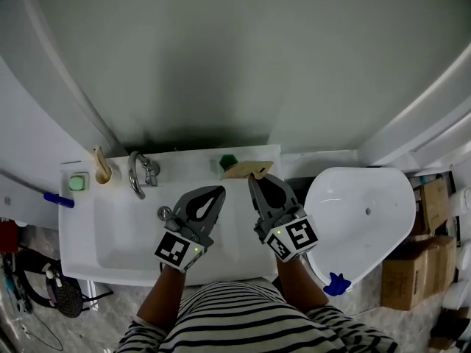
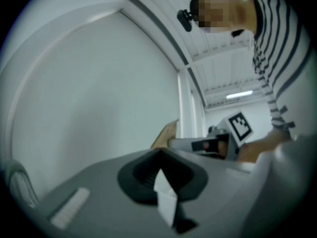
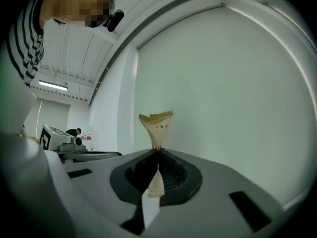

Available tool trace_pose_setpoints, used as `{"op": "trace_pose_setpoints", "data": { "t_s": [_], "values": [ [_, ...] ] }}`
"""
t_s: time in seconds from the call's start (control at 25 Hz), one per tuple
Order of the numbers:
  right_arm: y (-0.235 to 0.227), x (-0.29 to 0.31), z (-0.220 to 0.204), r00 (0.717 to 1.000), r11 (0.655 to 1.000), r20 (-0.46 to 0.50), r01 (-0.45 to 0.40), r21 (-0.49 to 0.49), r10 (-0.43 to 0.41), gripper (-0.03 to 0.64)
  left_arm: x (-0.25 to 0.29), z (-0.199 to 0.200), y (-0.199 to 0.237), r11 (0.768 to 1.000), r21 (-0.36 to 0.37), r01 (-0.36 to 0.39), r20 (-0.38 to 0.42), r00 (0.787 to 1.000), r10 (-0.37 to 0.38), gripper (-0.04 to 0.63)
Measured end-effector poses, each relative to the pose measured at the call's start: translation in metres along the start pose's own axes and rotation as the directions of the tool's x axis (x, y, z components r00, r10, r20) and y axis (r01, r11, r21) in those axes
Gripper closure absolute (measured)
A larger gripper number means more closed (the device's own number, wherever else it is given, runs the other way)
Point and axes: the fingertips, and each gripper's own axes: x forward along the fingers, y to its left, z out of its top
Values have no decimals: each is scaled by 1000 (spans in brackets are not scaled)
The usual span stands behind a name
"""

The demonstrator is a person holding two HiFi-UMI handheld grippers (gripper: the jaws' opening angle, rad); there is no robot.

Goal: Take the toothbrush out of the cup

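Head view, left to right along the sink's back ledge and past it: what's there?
white dish with green block → cup with toothbrush → faucet → tan paper packet pinched in the right tongs → toilet → cardboard boxes

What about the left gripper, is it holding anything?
No, the left gripper has its jaws closed together with nothing between them.
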Motion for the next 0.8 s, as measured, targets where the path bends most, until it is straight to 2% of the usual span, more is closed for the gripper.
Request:
{"op": "trace_pose_setpoints", "data": {
  "t_s": [0.08,0.32,0.8],
  "values": [
    [1,-3,1,1000,1000,-2,-9,-3,9,604,-1,-2,-3,1000,17,2,-11,1000,-2,588],
    [4,-9,1,998,998,3,-55,-21,55,604,2,3,-7,999,9,-48,-4,999,48,588],
    [13,-22,2,990,989,15,-137,-50,138,604,-6,1,-23,995,26,-99,-18,995,99,588]
  ]
}}
